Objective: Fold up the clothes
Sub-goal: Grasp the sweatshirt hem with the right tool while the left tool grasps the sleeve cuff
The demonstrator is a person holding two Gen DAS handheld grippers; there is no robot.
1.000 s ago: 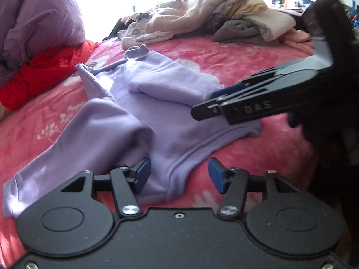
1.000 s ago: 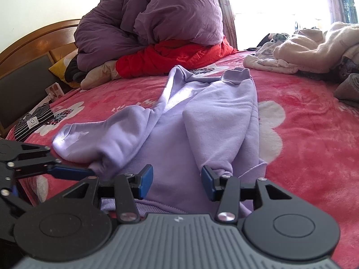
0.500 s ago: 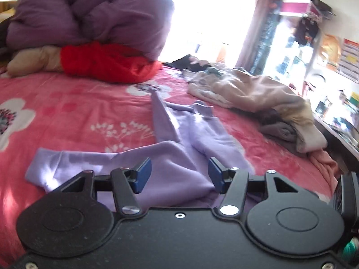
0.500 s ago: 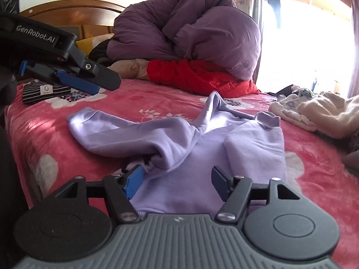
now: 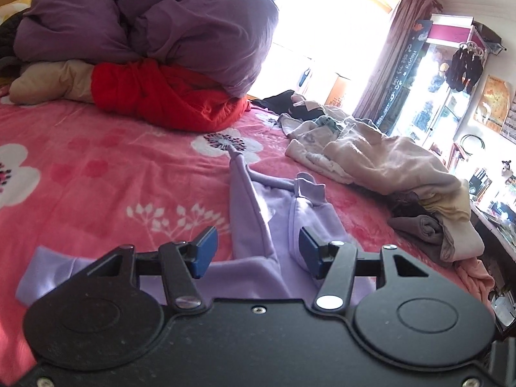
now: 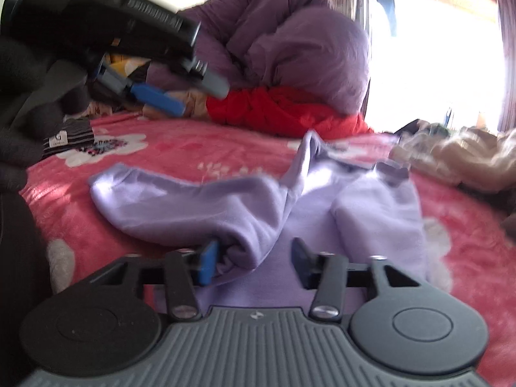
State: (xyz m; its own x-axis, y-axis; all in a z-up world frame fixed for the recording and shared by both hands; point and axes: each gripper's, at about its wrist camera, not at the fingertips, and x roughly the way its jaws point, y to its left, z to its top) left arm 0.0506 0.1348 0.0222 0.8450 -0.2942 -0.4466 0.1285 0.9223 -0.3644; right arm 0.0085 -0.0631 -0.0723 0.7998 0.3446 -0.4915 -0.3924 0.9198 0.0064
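The lilac sweatshirt (image 6: 290, 213) is lying on the pink floral bedspread (image 5: 96, 167), near the close edge of the bed, partly folded. One sleeve is stretching out toward the left, its cuff (image 5: 42, 274) resting flat on the spread. The other sleeve is lying doubled over the body of the garment, and the collar (image 5: 309, 190) is pointing toward the far side.

The left gripper (image 5: 256, 251) is hovering above the near part of the sweatshirt, jaws standing apart, nothing between the blue pads (image 5: 206, 250). From the right wrist view it is showing up high at the left, blurred, well clear of the cloth.

The right gripper (image 6: 254, 261) is sitting low over the near hem, where the left sleeve is bunching into a roll. Its jaws are closing. The bunched fabric is lying just inside its left pad (image 6: 208, 262), but the pads are not yet pressing on it; the gap is looking wide.

Far left: a purple duvet (image 5: 161, 22) is heaped on a red quilt (image 5: 167, 96). Far right: a pile of beige and grey clothes (image 5: 387, 161) is lying on the bed. A striped folded item (image 6: 69, 138) is sitting at the far left.
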